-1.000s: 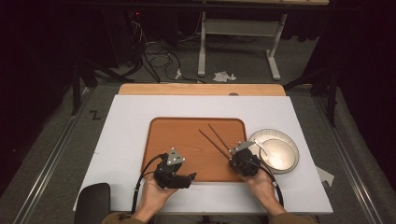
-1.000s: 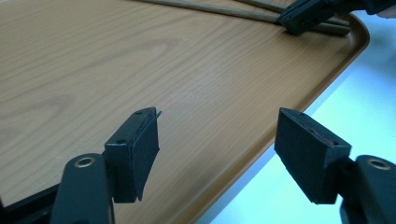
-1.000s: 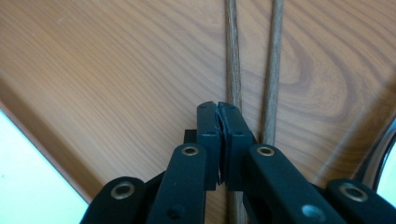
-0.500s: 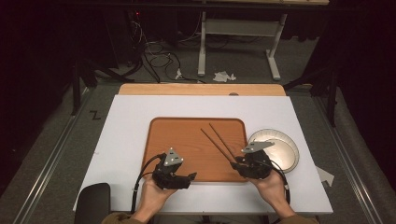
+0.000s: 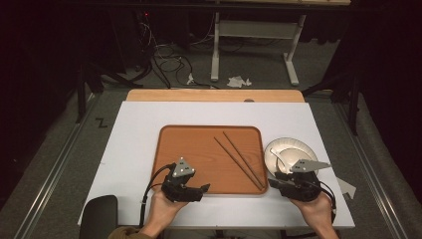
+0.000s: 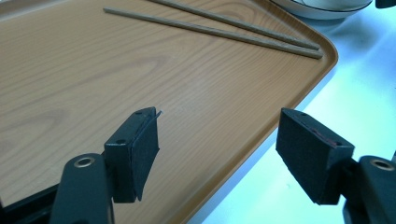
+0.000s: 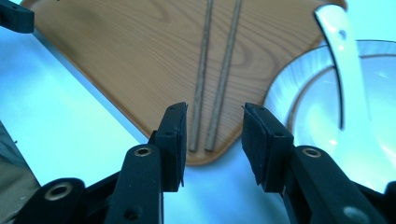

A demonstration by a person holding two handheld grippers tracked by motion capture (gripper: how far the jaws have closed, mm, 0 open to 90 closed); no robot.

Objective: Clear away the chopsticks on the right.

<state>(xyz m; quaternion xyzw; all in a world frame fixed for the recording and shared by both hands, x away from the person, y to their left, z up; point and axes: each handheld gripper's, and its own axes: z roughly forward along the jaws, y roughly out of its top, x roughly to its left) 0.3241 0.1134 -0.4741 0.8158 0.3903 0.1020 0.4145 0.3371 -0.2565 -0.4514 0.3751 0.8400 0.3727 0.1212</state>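
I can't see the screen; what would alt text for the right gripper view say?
Two black, open claw jaws of the right claw frame the near ends of two wooden chopsticks lying on a wooden tray. To the right, a white spoon rests in a white bowl beside the tray.

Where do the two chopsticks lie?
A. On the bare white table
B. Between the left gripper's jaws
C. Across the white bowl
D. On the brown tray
D: the chopsticks lie side by side on the tray, their near tips by its right front corner, beside the bowl.
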